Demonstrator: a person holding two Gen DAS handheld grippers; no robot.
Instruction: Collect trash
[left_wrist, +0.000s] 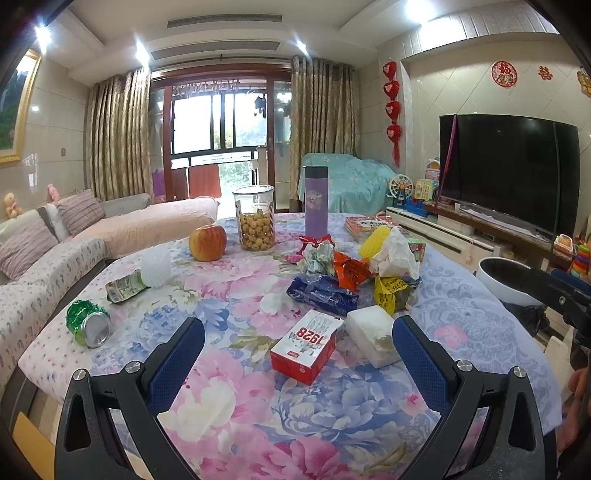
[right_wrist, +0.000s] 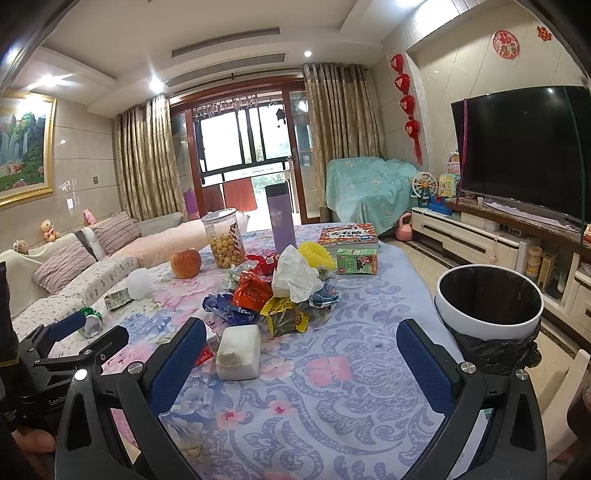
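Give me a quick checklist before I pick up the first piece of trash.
1. Left hand-held gripper open and empty: ok.
2. Right hand-held gripper open and empty: ok.
3. Trash bin lined with a black bag, mouth unobstructed, beside the table's right edge: ok.
4. Red 1928 box between the left fingers' line, lying flat on the tablecloth, nothing on top: ok.
5. White foam block apart from the wrapper pile: ok.
6. Whether the green can is empty: cannot tell.
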